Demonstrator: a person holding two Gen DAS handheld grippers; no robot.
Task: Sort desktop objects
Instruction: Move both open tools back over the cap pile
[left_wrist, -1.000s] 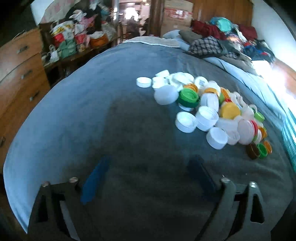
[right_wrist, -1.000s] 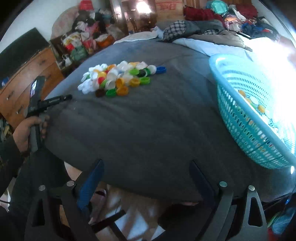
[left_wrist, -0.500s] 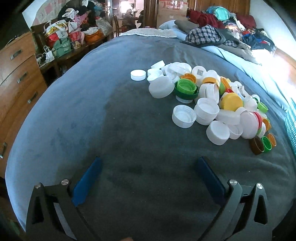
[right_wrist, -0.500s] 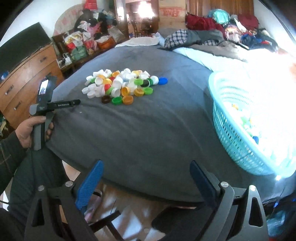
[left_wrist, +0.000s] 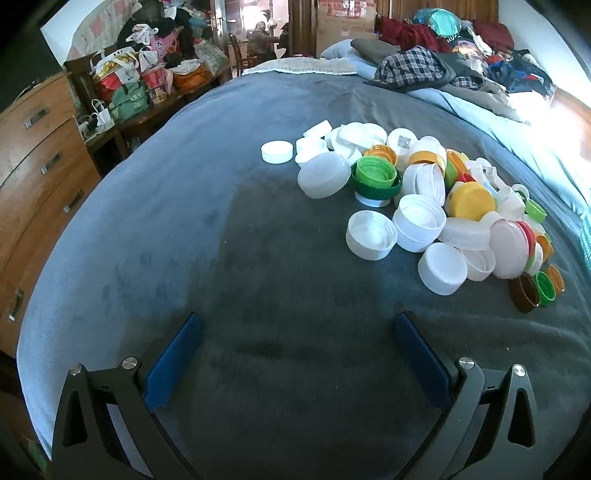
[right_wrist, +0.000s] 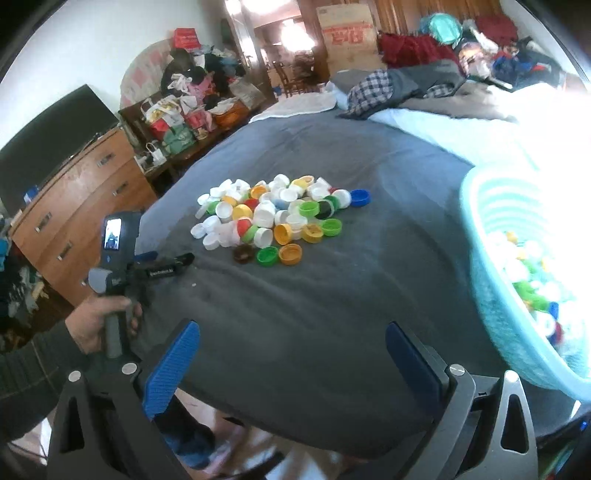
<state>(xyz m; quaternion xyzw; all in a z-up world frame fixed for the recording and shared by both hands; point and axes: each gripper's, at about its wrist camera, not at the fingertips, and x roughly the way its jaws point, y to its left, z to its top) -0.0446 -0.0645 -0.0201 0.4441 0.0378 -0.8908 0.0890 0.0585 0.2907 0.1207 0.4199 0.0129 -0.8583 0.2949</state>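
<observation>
Ahead, cap pile beyond spread left gripper.

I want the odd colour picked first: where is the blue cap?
In the right wrist view the blue cap lies on the grey blanket at the pile's far right edge, beside a white cap, on the side facing the teal basket.

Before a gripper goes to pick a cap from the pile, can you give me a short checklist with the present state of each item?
1. Left gripper empty, jaws wide: ok.
2. Right gripper empty, jaws opening: ok.
3. Cap pile in plain sight on the grey blanket: ok.
4. Blanket bare between left gripper and nearest white cap: ok.
5. Turquoise basket within view, already holding caps: ok.
6. Room left in basket: cannot tell, glare.
</observation>
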